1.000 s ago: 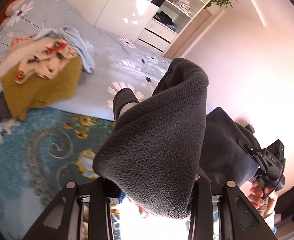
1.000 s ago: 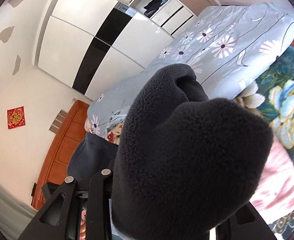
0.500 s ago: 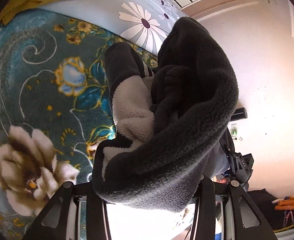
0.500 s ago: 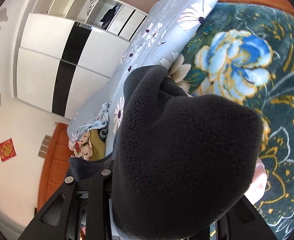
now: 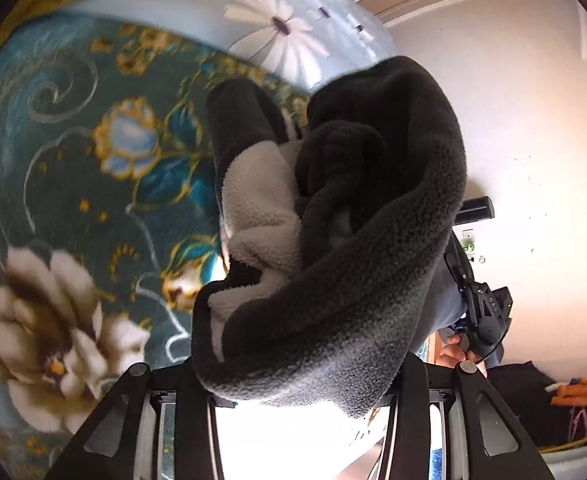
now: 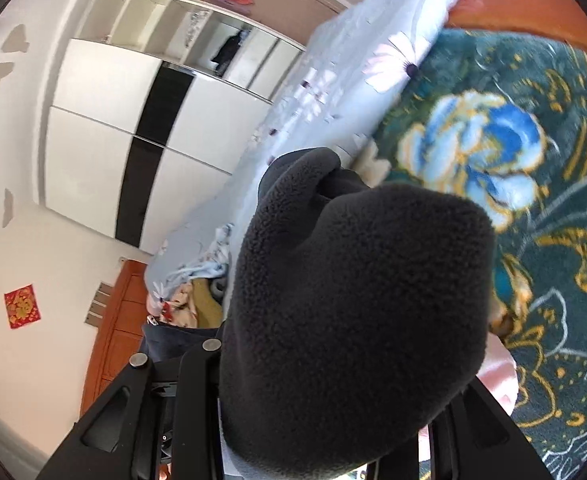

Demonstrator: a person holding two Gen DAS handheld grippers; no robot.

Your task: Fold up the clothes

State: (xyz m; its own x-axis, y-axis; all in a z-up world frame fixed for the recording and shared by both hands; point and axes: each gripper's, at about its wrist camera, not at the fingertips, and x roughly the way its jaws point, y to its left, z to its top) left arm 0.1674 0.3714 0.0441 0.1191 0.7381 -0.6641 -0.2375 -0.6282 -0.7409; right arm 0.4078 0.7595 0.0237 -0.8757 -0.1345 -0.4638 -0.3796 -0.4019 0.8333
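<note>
Fleece (image 5: 365, 240), dark grey with a paler lining, hangs bunched between the two claws just above the teal flowered blanket (image 5: 73, 168) on the bed, so the blanket lies straight below and ahead of both. The left claw (image 5: 297, 396) is opening with the thick fold still between its fingers, and the right claw (image 6: 333, 420) stays out of this: it is clamped on its own thick bunch (image 6: 357, 312). The garment's long axis seems to run from one claw to the other, and neither is clearly nearer to the bed.

A: Right wrist view: dark fleece garment (image 6: 357, 320) covers the right gripper (image 6: 313, 420) fingertips; grip unreadable.

B: Left wrist view: blanket (image 5: 73, 168) at 9 o'clock motion-blurred. Left gripper (image 5: 301, 392) jaws opening, tips buried under fleece.
</note>
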